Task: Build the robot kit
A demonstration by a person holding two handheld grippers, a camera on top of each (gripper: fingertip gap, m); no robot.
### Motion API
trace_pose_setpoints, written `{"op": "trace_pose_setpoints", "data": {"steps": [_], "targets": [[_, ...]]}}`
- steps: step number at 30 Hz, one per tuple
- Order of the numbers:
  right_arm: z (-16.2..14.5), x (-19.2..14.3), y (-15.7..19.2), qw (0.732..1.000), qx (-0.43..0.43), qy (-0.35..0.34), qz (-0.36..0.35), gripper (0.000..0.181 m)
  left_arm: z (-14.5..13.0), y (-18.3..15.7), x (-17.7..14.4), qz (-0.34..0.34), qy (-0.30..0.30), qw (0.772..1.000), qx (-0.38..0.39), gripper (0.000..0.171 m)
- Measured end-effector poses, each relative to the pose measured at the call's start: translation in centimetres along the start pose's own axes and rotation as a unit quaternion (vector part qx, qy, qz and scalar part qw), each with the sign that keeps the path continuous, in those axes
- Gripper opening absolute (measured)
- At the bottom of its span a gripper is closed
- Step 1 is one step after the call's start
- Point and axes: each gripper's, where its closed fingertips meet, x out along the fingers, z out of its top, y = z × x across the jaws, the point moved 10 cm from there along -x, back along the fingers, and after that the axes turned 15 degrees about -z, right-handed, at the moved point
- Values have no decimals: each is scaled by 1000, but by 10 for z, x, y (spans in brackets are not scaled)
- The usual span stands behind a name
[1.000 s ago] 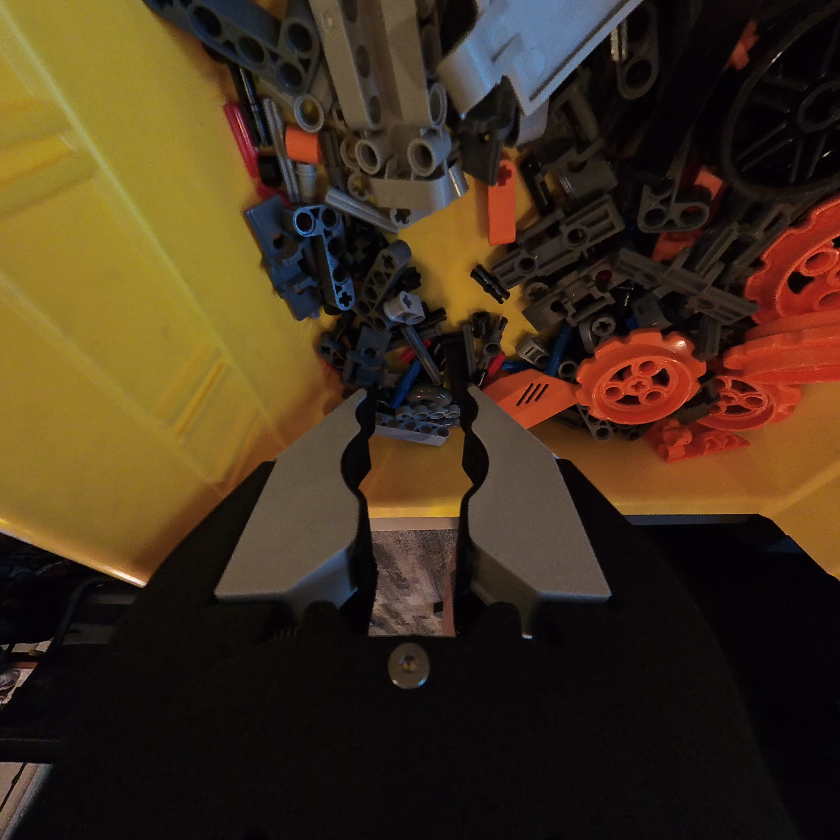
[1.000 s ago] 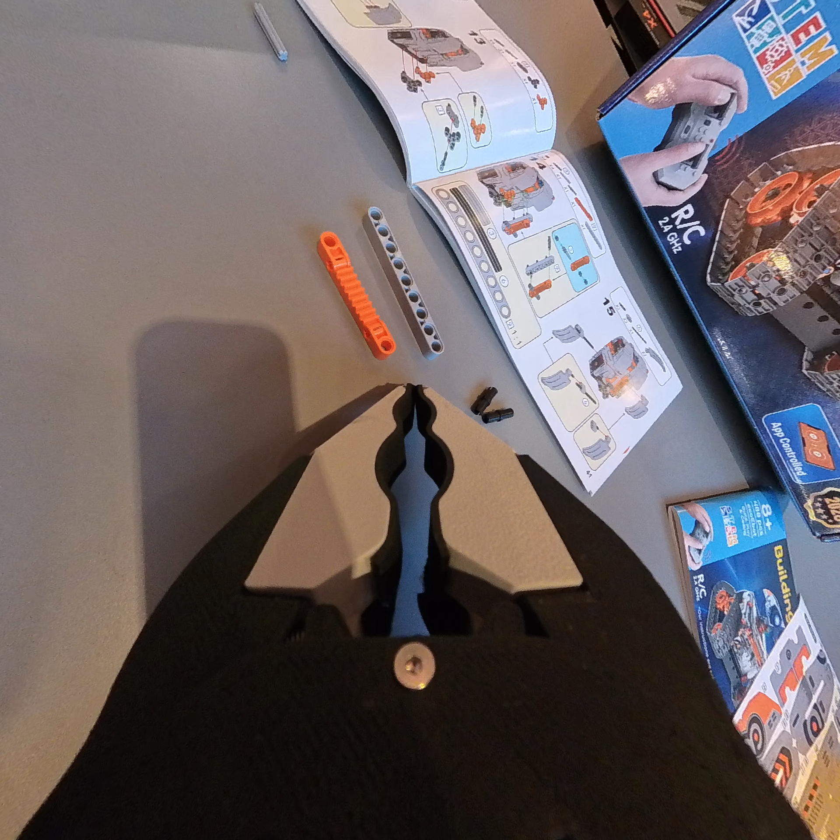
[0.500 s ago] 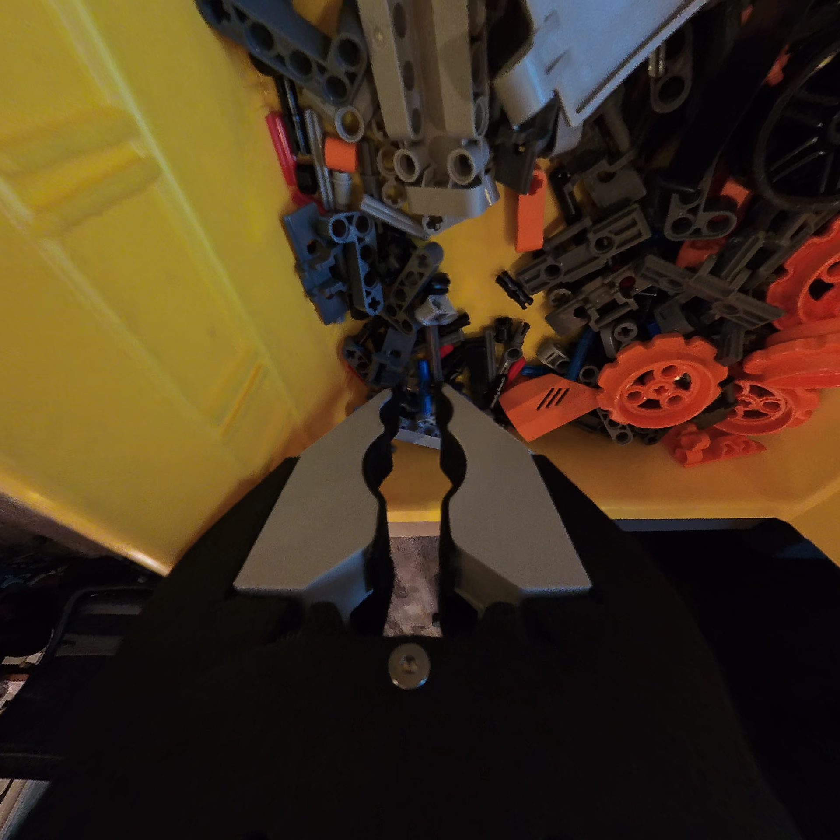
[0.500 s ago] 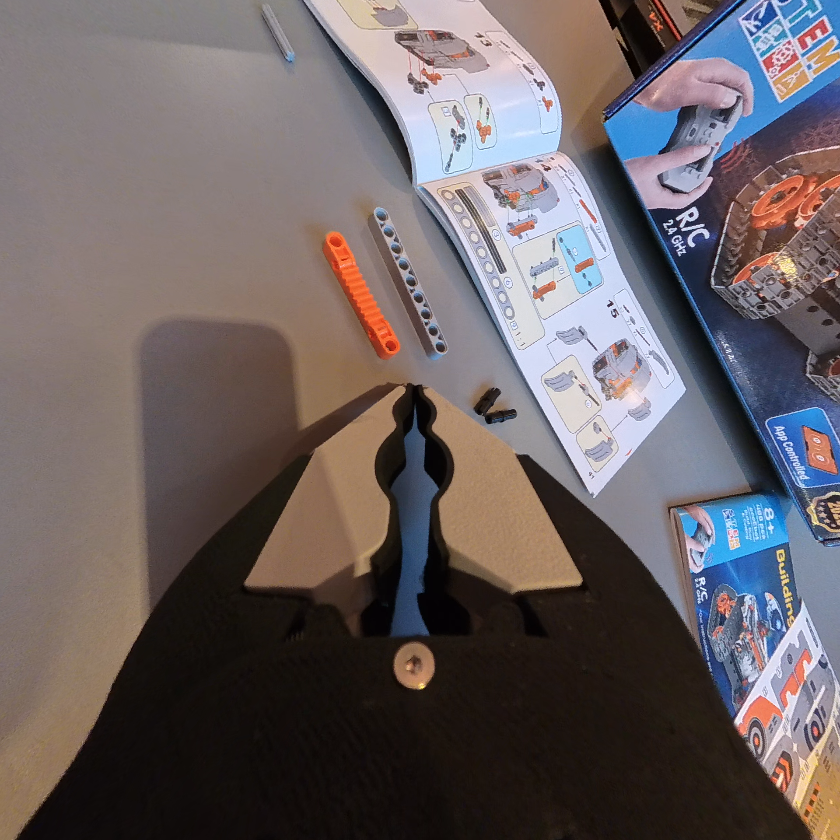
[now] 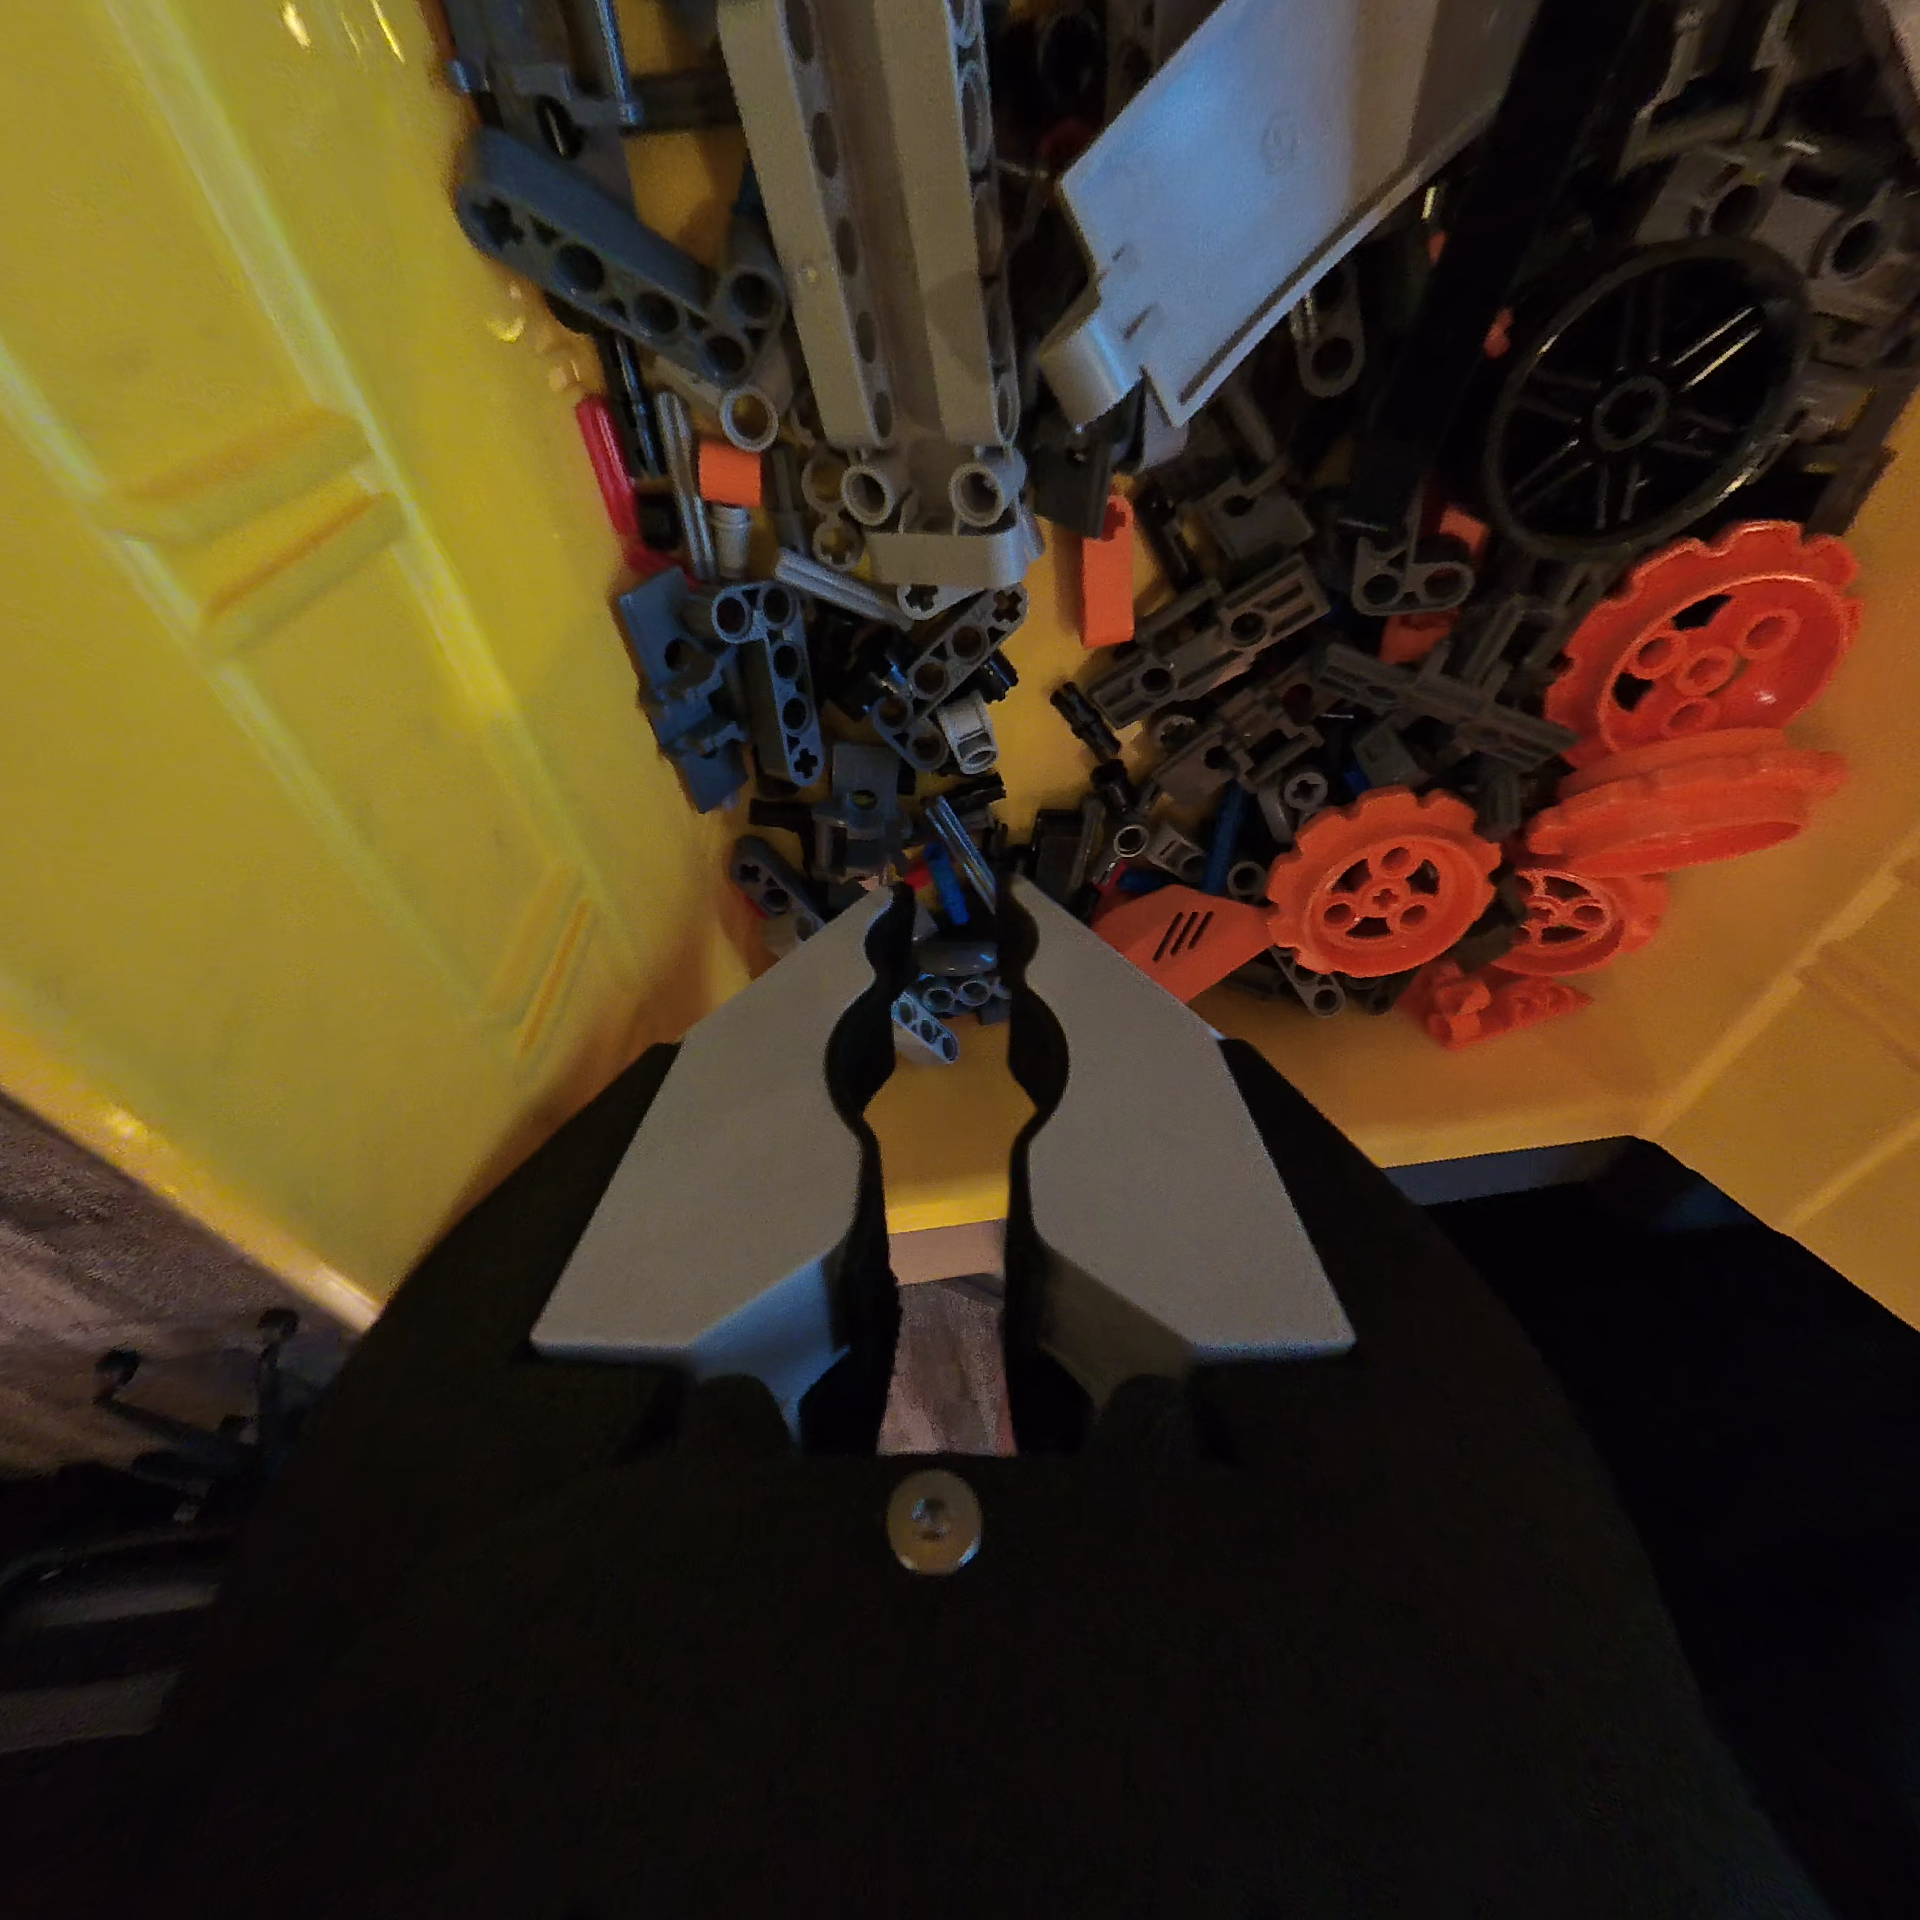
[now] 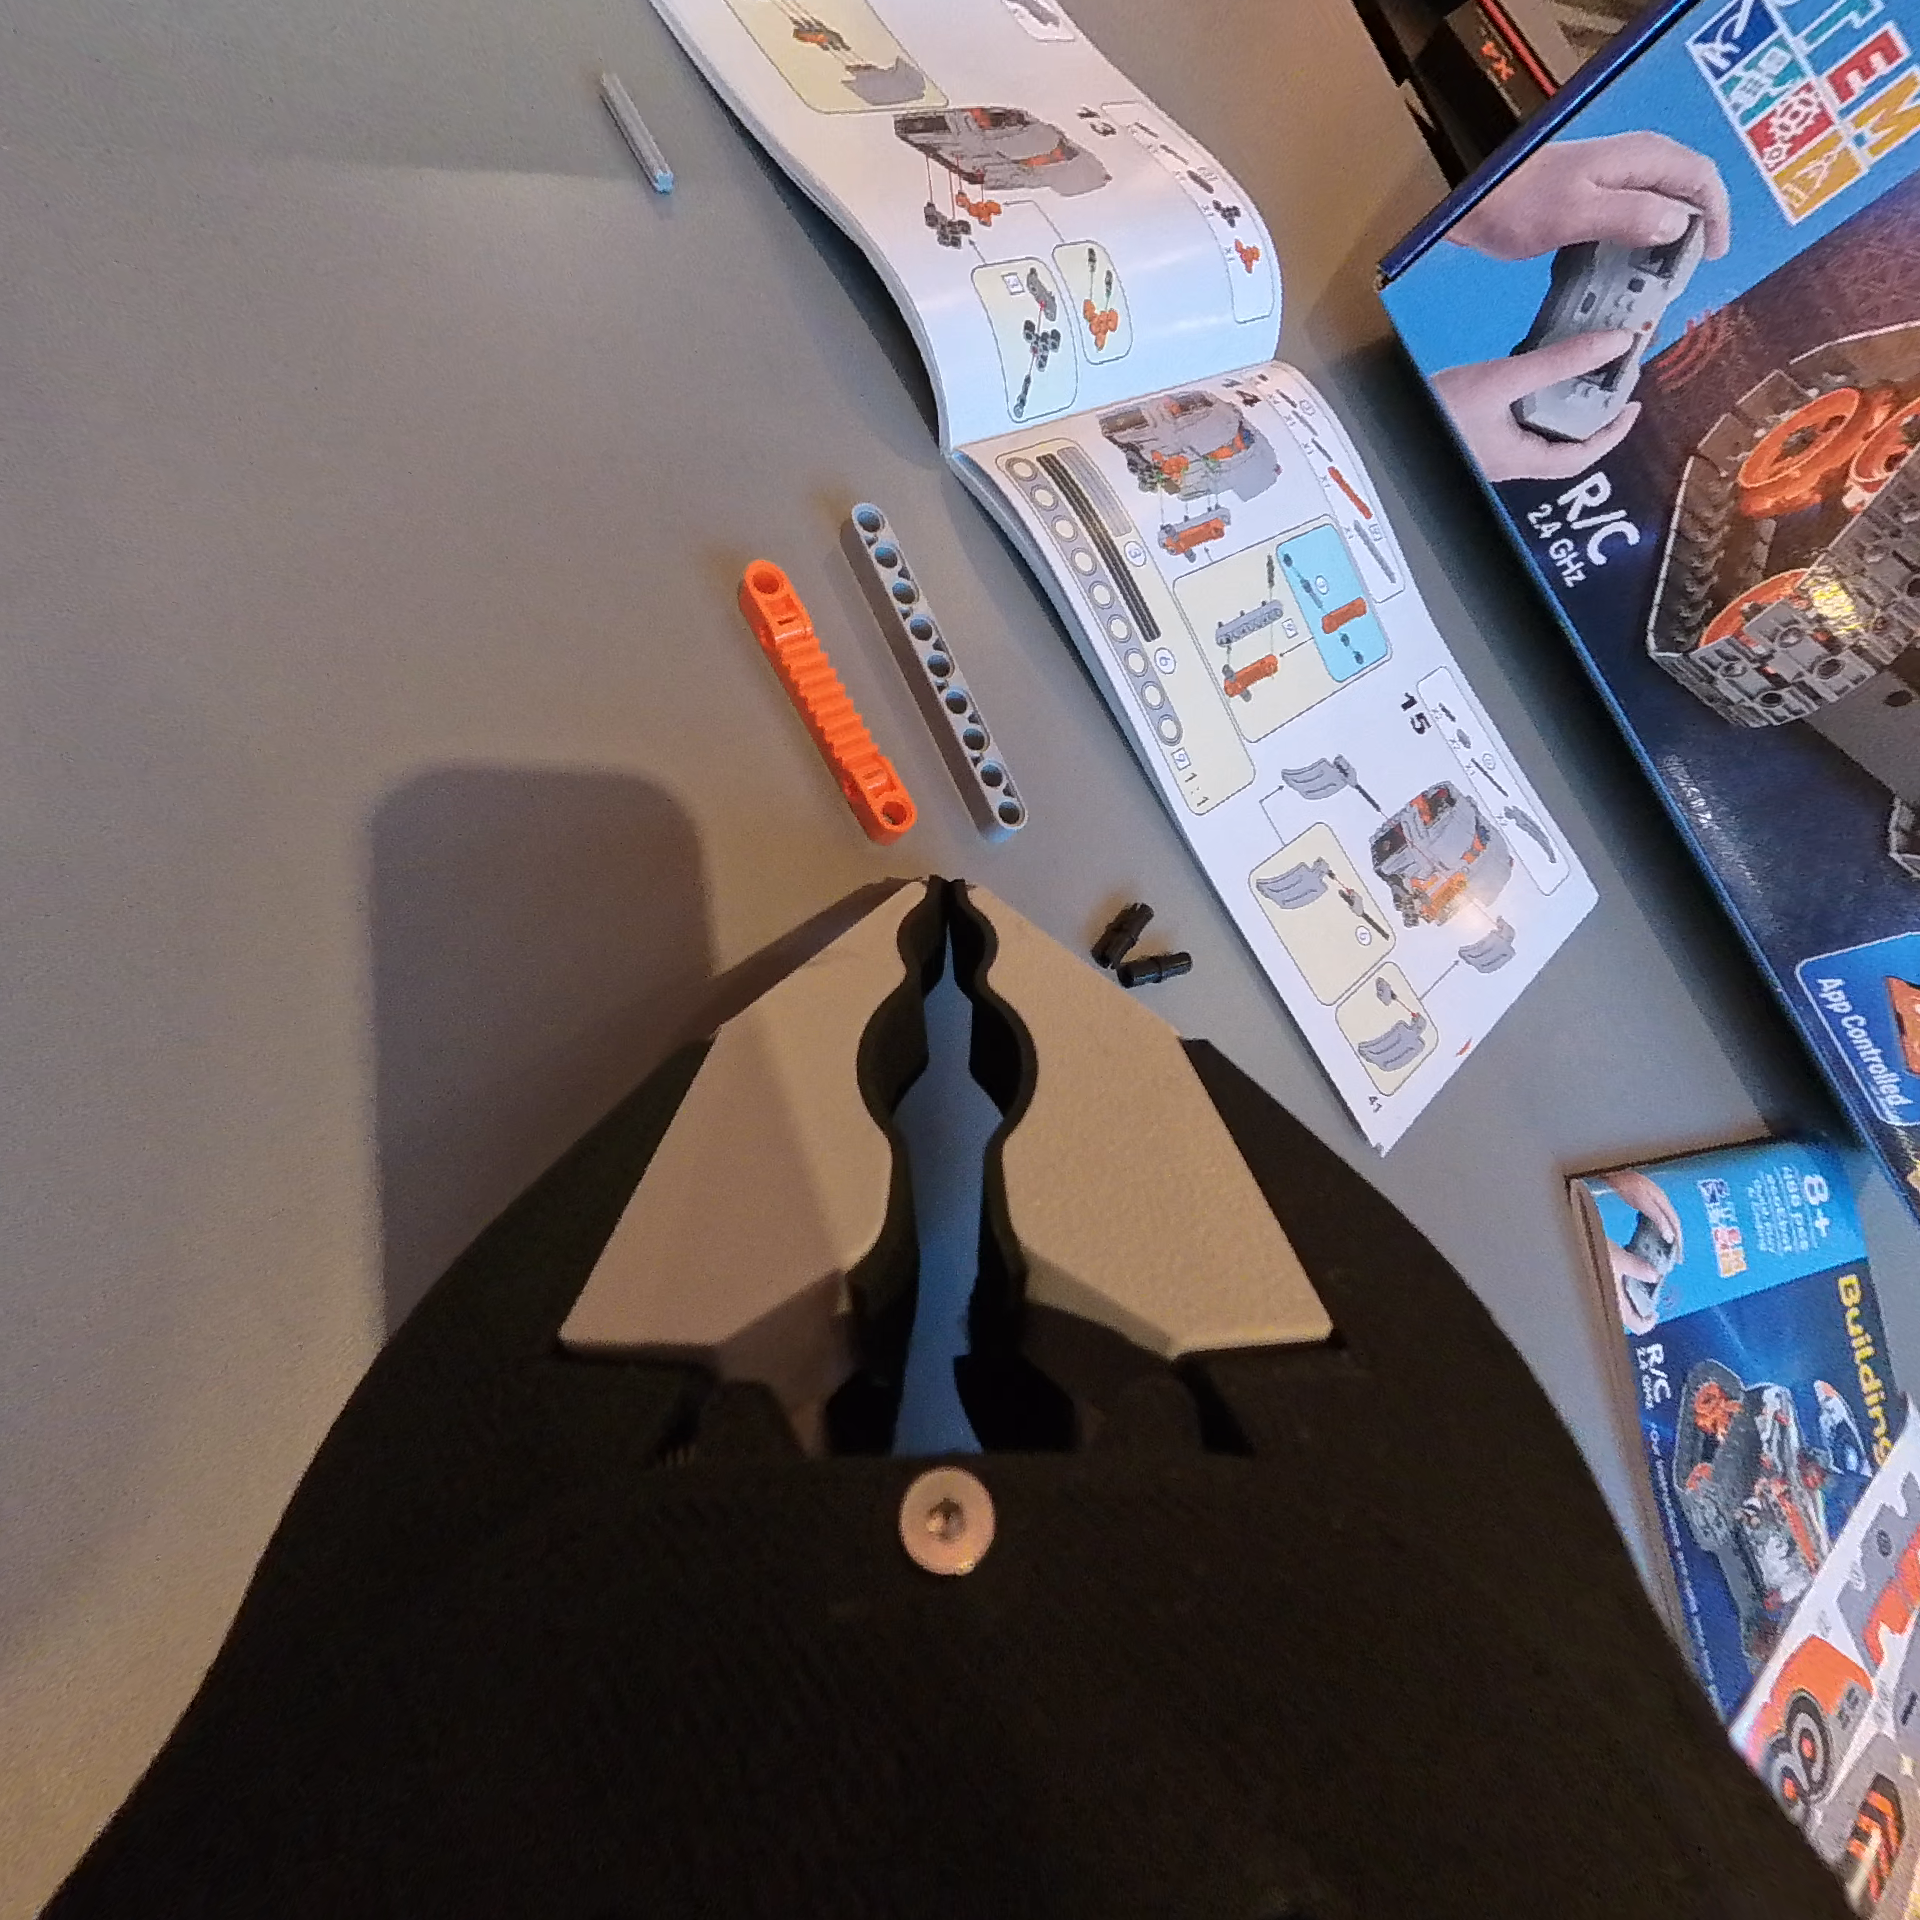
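While left gripper [image 5: 951,904] jaws gape over bricks [image 5: 935,727], right gripper [image 6: 943,885] jaws meet

The left tool [image 5: 951,899] has pale grey fingers on a black body; ahead of it a bright yellow bin [image 5: 312,623] holds dark grey, light grey and black pieces, with orange toothed wheels [image 5: 1382,883] to its right. The right tool [image 6: 943,883] has the same grey and black, over a plain grey surface [image 6: 312,416]. Just ahead lie an orange ribbed beam [image 6: 826,698] and a grey beam with holes [image 6: 938,668]; to the right are a white booklet [image 6: 1195,582] and a blue box [image 6: 1714,468].
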Motion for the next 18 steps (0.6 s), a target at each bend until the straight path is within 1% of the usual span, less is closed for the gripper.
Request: {"op": "trace_pose_setpoints", "data": {"steps": [2, 3, 5, 8, 12, 14, 18], "targets": [[0, 0, 0, 1000, 3, 0, 1, 0, 0, -2, -3, -9, -13, 1000, -2, 24], [0, 1, 0, 1000, 4, -1, 1, 0, 0, -2, -5, -10, -24, 1000, -3, 27], [0, 1, -1, 1000, 6, -1, 0, 0, -1, -2, -12, -9, -47, 999, -4, 27], [0, 1, -1, 1000, 8, -2, -1, 0, -3, -3, -25, -13, -97, 995, -8, 28], [0, 3, -1, 1000, 12, -3, -1, 0, -6, -5, -39, -19, -150, 988, 4, 18], [1, 4, -2, 1000, 13, -2, -4, 0, -6, -5, -39, -27, -150, 988, 6, 16], [1, 6, -2, 1000, 11, -2, -7, 0, 2, -3, -29, -37, -122, 992, 8, 15]]}}
